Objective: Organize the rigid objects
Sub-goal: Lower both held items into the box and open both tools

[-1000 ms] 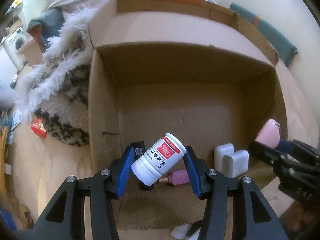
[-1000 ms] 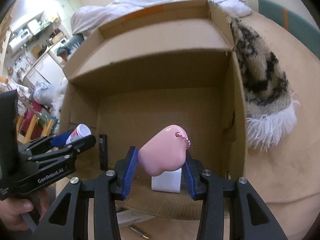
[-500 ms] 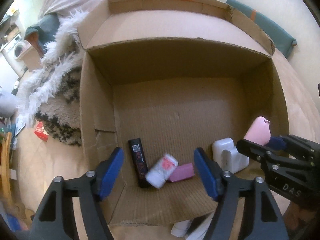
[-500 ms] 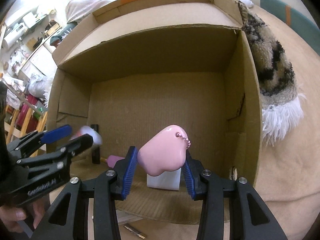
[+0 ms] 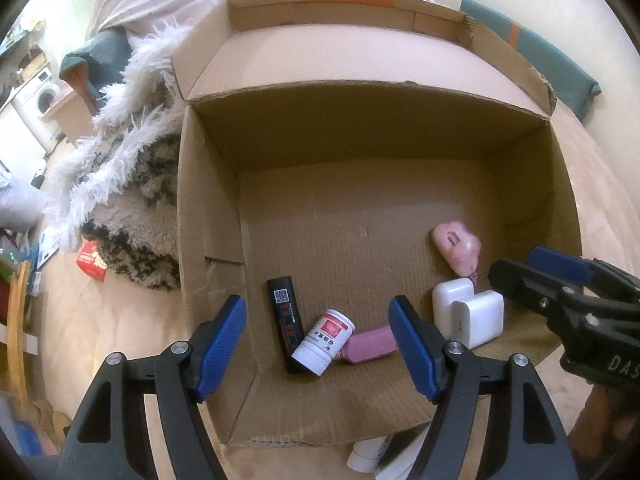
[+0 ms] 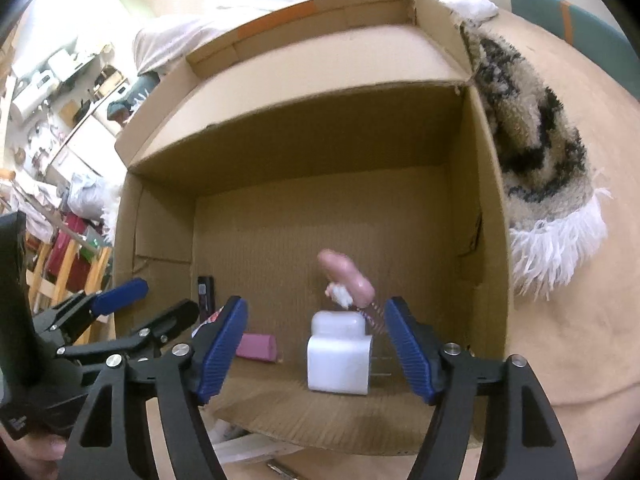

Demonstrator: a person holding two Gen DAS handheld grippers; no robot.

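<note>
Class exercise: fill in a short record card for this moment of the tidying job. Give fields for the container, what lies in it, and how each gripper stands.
container: open cardboard box
left side of floor: black rectangular item, white pill bottle lying on its side, pink tube
right side of floor: two white chargers, pink rounded object beyond them
left gripper: open, nothing between its jaws
right gripper: jaws opening, nothing gripped
outside the box: fluffy rug

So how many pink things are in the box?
2: a rounded pink toy lying near the right wall behind the white chargers, and a pink bottle beside the white pill bottle. More may be hidden.
</note>
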